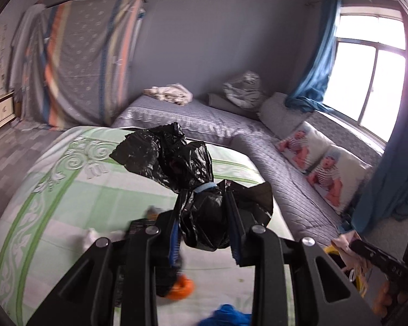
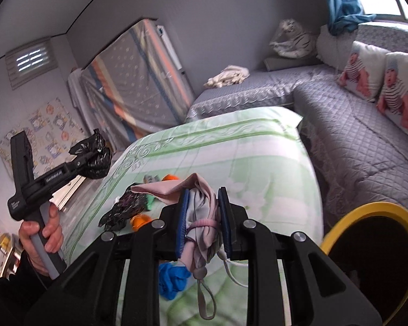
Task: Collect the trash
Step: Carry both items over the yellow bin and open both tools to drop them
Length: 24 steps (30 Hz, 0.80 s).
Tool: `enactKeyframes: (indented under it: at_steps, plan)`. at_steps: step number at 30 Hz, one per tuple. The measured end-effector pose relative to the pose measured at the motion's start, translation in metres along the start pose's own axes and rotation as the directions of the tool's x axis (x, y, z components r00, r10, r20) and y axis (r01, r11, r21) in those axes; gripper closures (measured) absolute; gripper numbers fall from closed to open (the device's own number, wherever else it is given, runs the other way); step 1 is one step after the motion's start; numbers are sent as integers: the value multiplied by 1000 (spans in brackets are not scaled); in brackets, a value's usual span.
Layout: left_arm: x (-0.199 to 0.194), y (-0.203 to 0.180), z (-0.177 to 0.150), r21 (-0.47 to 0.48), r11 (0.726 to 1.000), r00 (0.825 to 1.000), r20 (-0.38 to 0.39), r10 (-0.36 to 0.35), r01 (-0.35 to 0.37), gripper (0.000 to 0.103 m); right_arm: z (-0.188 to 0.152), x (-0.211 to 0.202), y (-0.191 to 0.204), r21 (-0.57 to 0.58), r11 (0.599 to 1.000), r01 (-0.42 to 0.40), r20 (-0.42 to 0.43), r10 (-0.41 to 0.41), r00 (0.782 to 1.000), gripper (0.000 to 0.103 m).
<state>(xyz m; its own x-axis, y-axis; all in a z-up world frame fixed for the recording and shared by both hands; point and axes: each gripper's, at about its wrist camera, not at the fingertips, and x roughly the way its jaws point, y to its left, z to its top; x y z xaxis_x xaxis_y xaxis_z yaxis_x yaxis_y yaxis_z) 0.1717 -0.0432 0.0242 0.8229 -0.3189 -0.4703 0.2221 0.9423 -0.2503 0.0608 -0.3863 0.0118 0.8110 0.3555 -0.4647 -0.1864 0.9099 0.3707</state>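
Both tongs are clamped on trash and held above the green-patterned bed. Left tongs [image 1: 206, 225] pinch a crumpled black plastic bag [image 1: 187, 163], which bulges up past the blue pads and has a pale blue band around its neck; in the right wrist view the same left tongs [image 2: 91, 157] appear at the left with the bag [image 2: 93, 153] in their tip, and a hand [image 2: 42, 233] wrapped around the grey handle. Right tongs [image 2: 202, 217] are closed narrow on a wad of pink and pale grey cloth [image 2: 201, 206] tied with a pink cord, with a looped strap and a white cable dangling below them.

Largest in the room is the grey quilted sofa [image 2: 361, 141] running along the wall and under the window, with two cushions printed with a baby picture [image 2: 367, 68] on it. The bed cover [image 2: 231, 146], green and white, fills the middle. A round bin with a yellow rim [image 2: 367, 209] and a dark inside stands just right of the right tongs.

Smaller trash lies on the bed cover: a dark patterned wrapper [image 2: 125, 209], a blue crumpled glove [image 2: 174, 277], an orange piece [image 2: 140, 221] beside the wrapper, another orange piece [image 2: 170, 177] farther back, and a small green scrap [image 2: 149, 203].
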Motion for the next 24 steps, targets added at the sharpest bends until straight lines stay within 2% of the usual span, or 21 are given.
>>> enactKeyframes:
  at_steps: [6,12,16,18,22,24]
  plan:
    - [6,-66,-8,88,987,991,-22,-131,133,76,1,-45,-38,52,994,99,75,-103,992,83]
    - [16,-130,-23,162,955,969,-71,-238,246,76,-8,-85,-79,121,970,211,132,-227,965,83]
    - [29,-174,-44,207,921,942,-133,-307,330,76,-20,-101,-104,164,947,276,141,-299,944,83]
    - [35,-188,-53,222,908,931,-162,-326,357,76,-29,-108,-119,192,927,321,137,-349,927,83]
    - [52,-221,-79,242,877,901,-243,-359,415,76,-45,-113,-145,249,903,349,114,-385,916,83]
    - [58,-234,-88,248,866,889,-271,-369,435,76,-54,-116,-159,274,882,383,98,-422,901,83]
